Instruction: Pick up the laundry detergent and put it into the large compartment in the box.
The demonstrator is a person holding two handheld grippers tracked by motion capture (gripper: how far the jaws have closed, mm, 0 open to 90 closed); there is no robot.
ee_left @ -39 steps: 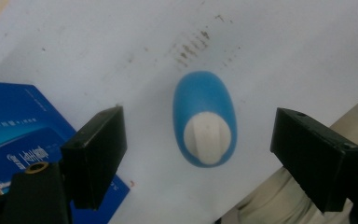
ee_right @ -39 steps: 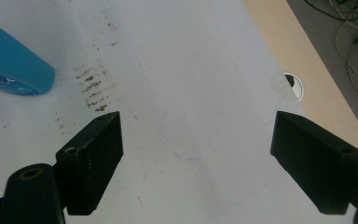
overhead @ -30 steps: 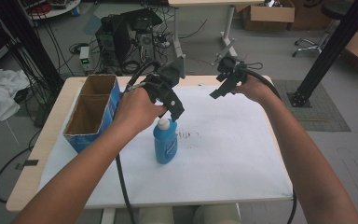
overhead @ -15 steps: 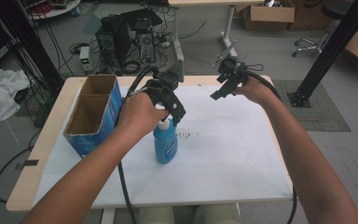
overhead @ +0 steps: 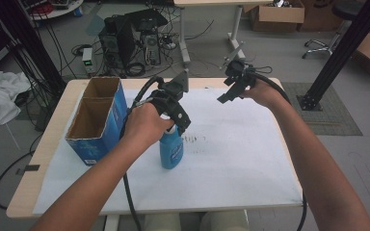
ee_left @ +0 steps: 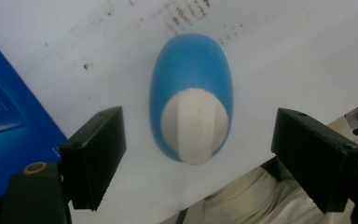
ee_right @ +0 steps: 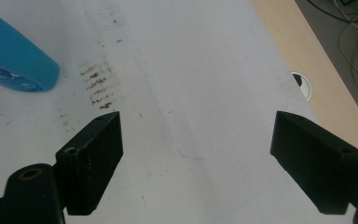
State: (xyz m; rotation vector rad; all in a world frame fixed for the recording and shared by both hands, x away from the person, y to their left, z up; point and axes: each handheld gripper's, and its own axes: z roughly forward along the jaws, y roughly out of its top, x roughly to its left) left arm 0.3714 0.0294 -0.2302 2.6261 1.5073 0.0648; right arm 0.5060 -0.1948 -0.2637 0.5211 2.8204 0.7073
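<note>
A blue bottle [overhead: 171, 150] with a white cap [ee_left: 195, 125] stands upright on the white sheet near the table's middle. My left gripper [overhead: 179, 117] hovers straight above it, pointing down, jaws wide open on either side of the cap without touching it [ee_left: 198, 161]. My right gripper [overhead: 229, 91] is held above the far right part of the sheet, open, with nothing between its jaws [ee_right: 198, 161]. The bottle's base [ee_right: 14, 53] appears at the upper left of the right gripper view, beside a patch of brown smudges [ee_right: 98, 88].
An open blue cardboard box [overhead: 96, 120] with two compartments stands at the table's left side, close to the bottle. The white sheet [overhead: 241, 159] covers most of the wooden table. A cable port [ee_right: 303, 85] sits near the right edge. Computers, cables and boxes lie on the floor beyond.
The left gripper has shifted slightly down and over the bottle's cap. The right gripper has barely moved. The bottle stays put.
</note>
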